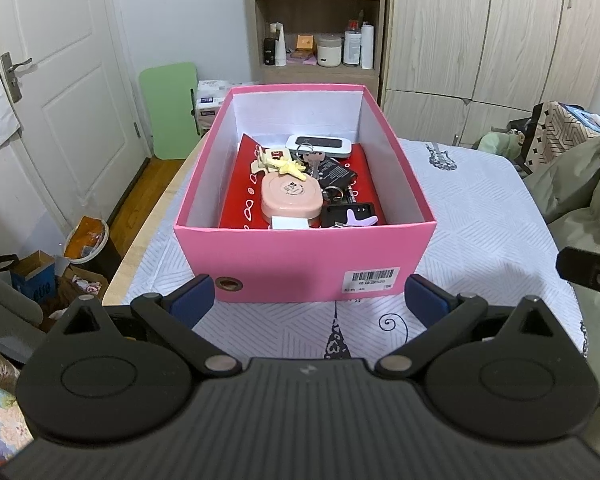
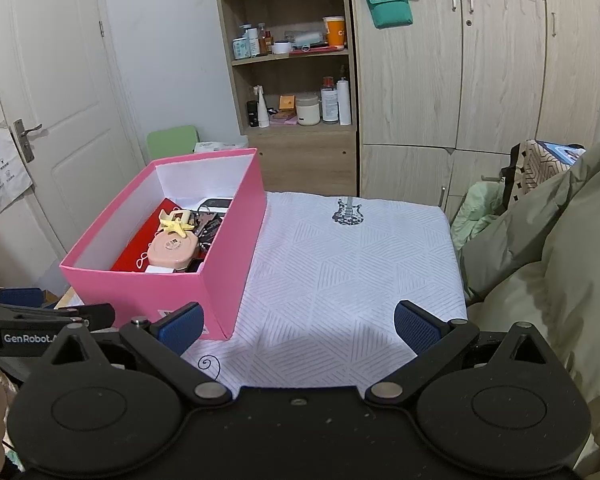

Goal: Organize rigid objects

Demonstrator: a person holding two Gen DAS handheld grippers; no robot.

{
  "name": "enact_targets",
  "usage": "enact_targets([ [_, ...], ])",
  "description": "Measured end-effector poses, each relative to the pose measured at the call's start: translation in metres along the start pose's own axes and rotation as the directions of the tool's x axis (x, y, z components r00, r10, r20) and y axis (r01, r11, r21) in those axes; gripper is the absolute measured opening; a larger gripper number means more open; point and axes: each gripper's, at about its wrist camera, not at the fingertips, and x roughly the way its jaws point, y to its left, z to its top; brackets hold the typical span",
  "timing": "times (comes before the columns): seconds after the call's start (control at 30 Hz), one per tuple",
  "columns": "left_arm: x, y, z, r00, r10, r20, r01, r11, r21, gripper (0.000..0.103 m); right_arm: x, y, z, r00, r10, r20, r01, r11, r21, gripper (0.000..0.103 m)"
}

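Left wrist view puts the pink box [image 1: 304,256] dead ahead of the left hand-held gripper [image 1: 306,300], nearer than the right hand-held gripper [image 2: 298,326], both spread apart, empty.

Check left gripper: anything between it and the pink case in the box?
Only the pink box's near wall. The left gripper, open, sits low before it; the pink case lies inside beyond that wall, uncovered from above.
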Motion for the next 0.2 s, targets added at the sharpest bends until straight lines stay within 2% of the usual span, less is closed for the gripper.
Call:
enact_targets([
  [0.2,-0.0013,0.0000,-0.0005,1.000,0.012,0.005,-0.012,1.000,-0.007,0.103,0.0010,-0.0004,0.0005,1.000,-0.004,-0.001,0.004,1.000,0.003,0.103],
])
